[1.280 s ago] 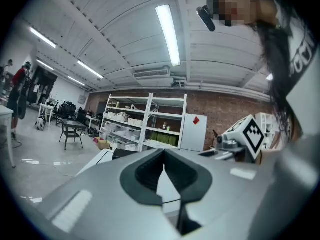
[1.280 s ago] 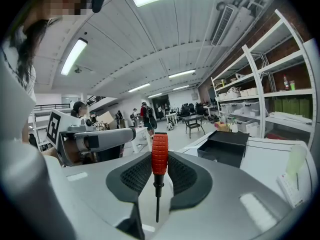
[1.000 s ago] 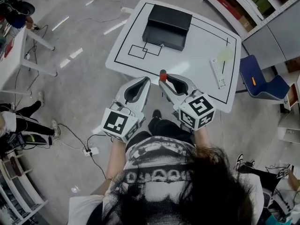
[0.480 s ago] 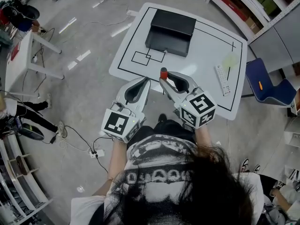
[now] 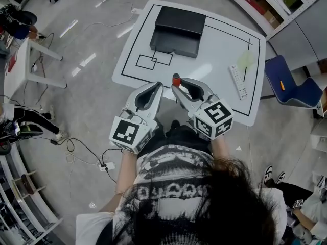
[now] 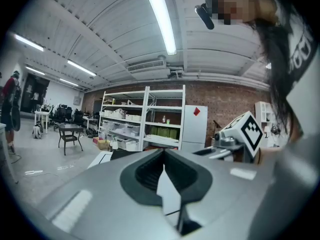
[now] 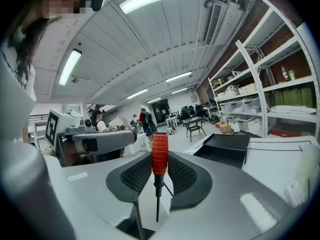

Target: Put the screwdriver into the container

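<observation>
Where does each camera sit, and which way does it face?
Head view: on the person's head, looking steeply down at the table, container, left gripper and right gripper; hair and shirt show.
Left gripper view: on the left gripper, looking along its shut jaws toward shelves.
Right gripper view: on the right gripper, along jaws clamping the screwdriver.
Shared: head and right gripper views both show screwdriver and container.

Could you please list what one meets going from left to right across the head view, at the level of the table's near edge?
The left gripper → screwdriver → remote control → blue chair.
</observation>
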Available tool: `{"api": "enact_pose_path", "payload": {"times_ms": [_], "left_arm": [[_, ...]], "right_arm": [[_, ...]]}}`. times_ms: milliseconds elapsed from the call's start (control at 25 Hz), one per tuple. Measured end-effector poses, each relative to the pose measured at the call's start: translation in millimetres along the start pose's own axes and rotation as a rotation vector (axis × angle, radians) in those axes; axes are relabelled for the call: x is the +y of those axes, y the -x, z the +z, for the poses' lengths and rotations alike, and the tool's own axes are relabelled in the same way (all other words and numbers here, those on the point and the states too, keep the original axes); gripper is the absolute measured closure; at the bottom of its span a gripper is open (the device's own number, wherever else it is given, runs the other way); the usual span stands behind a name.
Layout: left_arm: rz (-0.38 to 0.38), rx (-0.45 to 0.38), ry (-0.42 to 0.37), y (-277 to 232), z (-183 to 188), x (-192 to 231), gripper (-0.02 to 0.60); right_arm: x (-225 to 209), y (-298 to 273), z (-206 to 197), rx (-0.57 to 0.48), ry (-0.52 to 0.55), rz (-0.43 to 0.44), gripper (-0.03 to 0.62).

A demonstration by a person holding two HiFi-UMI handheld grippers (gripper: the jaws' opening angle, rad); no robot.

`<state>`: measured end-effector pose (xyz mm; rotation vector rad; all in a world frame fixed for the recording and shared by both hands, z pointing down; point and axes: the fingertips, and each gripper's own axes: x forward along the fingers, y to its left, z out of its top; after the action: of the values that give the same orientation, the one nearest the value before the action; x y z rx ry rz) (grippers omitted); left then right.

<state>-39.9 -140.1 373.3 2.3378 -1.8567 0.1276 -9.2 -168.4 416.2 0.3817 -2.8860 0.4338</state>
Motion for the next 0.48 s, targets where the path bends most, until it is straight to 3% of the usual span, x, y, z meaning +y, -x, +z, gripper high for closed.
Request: {"api": "enact_pose_path", "payload": {"times_ms": [480], "left_arm": [[-0.056,0.033,-0.013,-33,-1,25,0.581]], "right_arm": [[-37,-20,6,-0.004,-0.028,-0.073,0.492]]}}
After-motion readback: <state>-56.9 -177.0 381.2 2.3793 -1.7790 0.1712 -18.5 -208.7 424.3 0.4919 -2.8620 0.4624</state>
